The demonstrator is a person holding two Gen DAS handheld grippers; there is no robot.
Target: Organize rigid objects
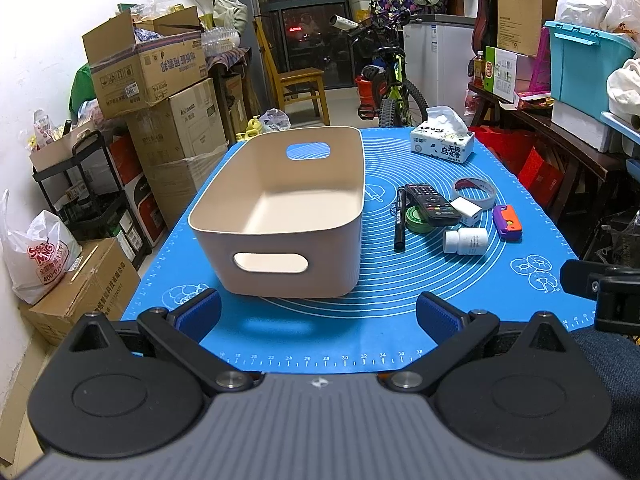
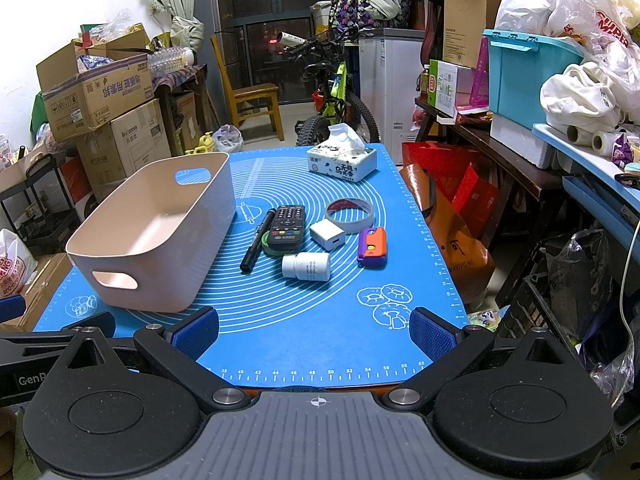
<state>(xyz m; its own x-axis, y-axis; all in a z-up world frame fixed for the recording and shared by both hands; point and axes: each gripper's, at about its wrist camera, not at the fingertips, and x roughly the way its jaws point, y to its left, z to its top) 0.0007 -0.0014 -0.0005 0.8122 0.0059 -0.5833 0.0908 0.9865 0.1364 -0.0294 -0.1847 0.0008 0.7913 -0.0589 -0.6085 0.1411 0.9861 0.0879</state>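
Both grippers, left (image 1: 318, 314) and right (image 2: 314, 334), jaws spread, empty. Remote (image 2: 286, 227) right of bin (image 2: 160, 256) overlaps green tape (image 2: 267, 249); grabbing it may drag the tape.

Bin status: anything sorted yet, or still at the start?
Done: nothing; the bin is empty. In hand: nothing; the left gripper and right gripper are both open, near the mat's front edge. Left: marker, remote, green tape, charger, tape ring, pill bottle, purple-orange cutter.
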